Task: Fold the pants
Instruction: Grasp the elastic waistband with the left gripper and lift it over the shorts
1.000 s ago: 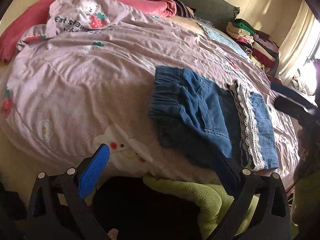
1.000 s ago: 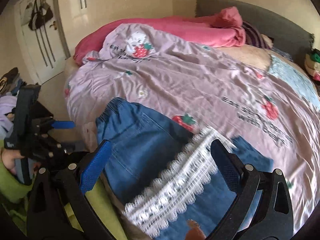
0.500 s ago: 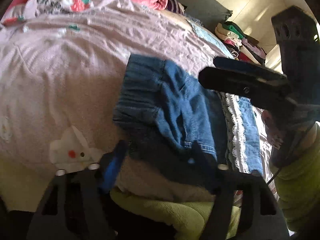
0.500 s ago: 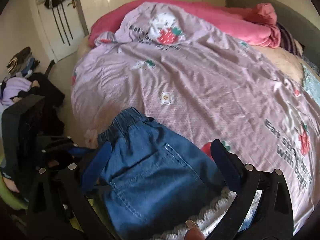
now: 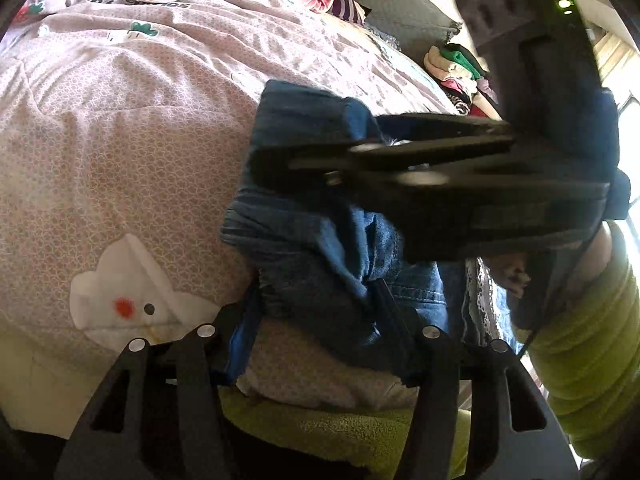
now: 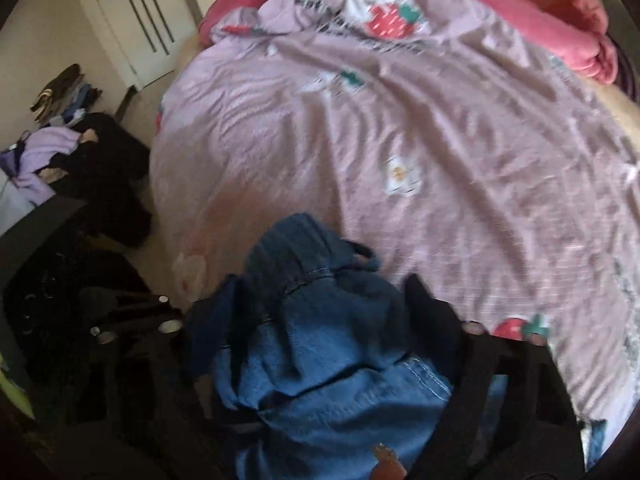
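Pants first: the blue denim pants with white lace trim sit bunched at the near edge of the bed, low and centre in the left wrist view, on the lilac strawberry-print duvet. The left gripper has its two black fingers pressed in on either side of a thick wad of denim at the lower centre of the frame, and they are gripping that fabric. Across the middle right of the same view comes the right gripper, its dark fingers reaching in over the gathered waistband; from this angle I cannot tell how far apart they stand. A lime-green fleece sleeve fills the lower right behind it.

Over to the right wrist view, which is blurred: the pants heap up at bottom centre, waistband crumpled toward the middle of the frame. The right gripper has denim bulging up between its fingers, one at lower left and one at lower right, with fabric against both, so it is holding the cloth. The left gripper shows dimly at the lower left. The duvet spreads across the upper half, a pink blanket along the upper right, a white door at upper left.
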{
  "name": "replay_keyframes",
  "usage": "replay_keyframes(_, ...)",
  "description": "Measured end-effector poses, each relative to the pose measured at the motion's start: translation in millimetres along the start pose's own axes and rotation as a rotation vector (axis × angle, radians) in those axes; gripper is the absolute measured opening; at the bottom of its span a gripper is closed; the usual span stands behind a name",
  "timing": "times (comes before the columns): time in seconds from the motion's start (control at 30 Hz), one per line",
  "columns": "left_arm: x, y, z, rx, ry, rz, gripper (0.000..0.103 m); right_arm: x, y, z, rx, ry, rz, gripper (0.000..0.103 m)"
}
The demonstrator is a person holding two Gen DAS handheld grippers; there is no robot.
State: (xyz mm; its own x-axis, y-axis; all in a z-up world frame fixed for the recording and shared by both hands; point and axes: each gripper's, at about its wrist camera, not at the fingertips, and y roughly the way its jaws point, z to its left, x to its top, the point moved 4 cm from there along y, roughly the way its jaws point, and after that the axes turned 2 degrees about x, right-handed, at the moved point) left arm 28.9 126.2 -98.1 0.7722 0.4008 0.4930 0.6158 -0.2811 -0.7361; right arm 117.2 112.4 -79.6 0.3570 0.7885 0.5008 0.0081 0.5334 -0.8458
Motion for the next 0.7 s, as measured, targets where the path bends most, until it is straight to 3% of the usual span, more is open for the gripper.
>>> replay_keyframes(0.2,-3,-7,-1,-0.019,-0.020,-0.007,0.061,-7,-21,-3,0.050,0.035,-0.084,0.033)
replay_keyframes(0.27,-4,-10,-7,-0.028,-0.011,-0.007,0.079,-9,-35,-4,0.082,0.045,-0.125,0.030)
replay_keyframes(0.33,-6,-15,-10,-0.031,0.005,-0.009,0.084,-13,-54,-6,0.110,0.058,-0.173,0.030)
replay_keyframes(0.53,-6,-12,-21,-0.113,-0.013,0.010,0.084,-30,-99,-16,0.160,0.102,-0.279,0.030)
replay_keyframes(0.7,-2,0,-46,-0.213,-0.011,0.044,0.084,-45,-125,-29,0.154,0.130,-0.331,0.030)
